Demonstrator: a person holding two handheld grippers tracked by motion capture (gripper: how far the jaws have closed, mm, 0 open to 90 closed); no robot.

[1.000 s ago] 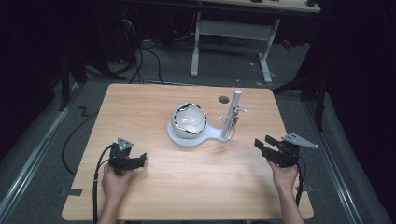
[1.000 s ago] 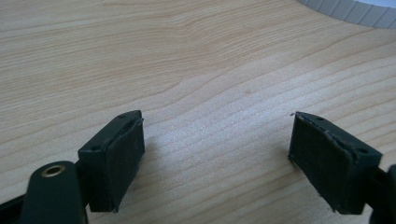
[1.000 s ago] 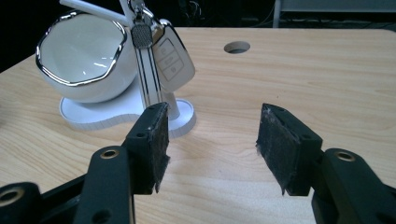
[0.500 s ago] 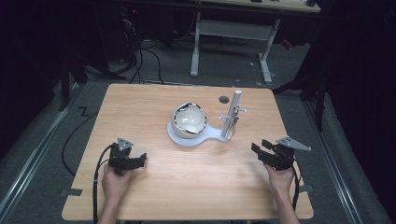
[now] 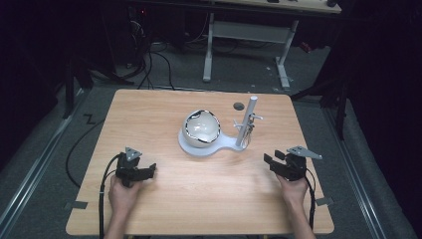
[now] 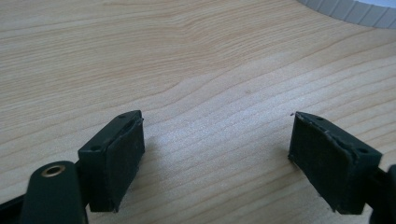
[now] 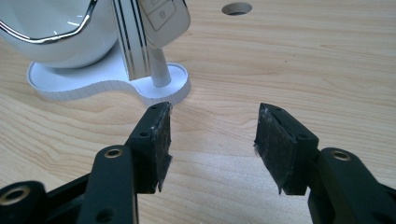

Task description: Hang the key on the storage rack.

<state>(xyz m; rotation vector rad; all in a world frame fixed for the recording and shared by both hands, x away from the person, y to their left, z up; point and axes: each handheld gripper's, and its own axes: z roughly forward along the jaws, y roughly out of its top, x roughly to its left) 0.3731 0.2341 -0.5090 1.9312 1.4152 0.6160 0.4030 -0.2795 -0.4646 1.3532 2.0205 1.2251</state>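
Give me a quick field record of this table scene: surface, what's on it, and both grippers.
surface: wooden table
centre: white stand with bowl and post
hanging on post: white key fob
left gripper: open, nothing between jaws, resting near table's left front
right gripper: jaws just closing, nothing between them, pointing toward the stand

Right gripper (image 7: 212,140) fingers apart over bare table (image 7: 303,70); white stand (image 7: 112,84), hanging key fob (image 7: 163,18) ahead

High view: above my near table (image 5: 149,209) edge, facing forward-down, far | my left gripper view: close, skimming tabletop | my right gripper view: close, low; shares white stand (image 5: 209,148) (image 7: 112,79) with high view.
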